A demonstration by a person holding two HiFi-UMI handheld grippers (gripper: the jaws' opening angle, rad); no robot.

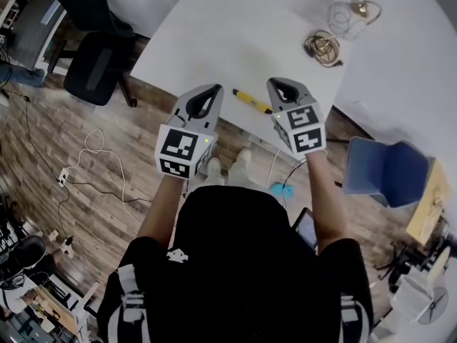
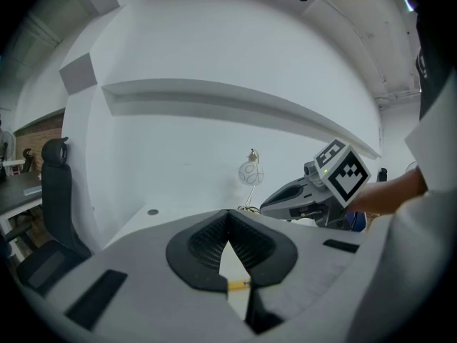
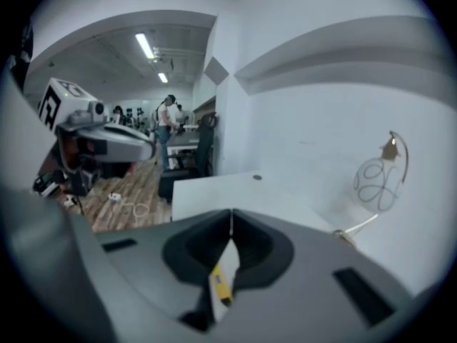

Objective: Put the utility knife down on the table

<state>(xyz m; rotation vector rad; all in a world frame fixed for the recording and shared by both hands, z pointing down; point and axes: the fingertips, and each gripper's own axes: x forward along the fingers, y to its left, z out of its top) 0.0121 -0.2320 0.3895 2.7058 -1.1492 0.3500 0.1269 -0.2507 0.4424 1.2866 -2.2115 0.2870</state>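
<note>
Nearest me, the bench shows its near edge running aslant above the wooden floor, and I see open floor all along that edge. A blue chair stands off the bench's near right corner. The bench top itself is mostly bare white, so I have plenty of room in from the edge.

I hold both arms stretched forward side by side, with the marker cubes facing up at me. The left tool hangs over the bench's near edge, its jaws pressed together at the tips on nothing. The right tool hangs over the bench just inside that edge, tilted nose-down, its jaws also pressed together and empty. Both are up in the air, clear of the bench top.

The utility knife lies flat on the bench, just in from the near edge, and neither tool touches it. Its yellow body runs roughly along that edge, its long axis going from far left to near right in the head view. I cannot tell which end carries the blade.

Farther in, toward the bench's far right side, lie two loose coils of cable.
</note>
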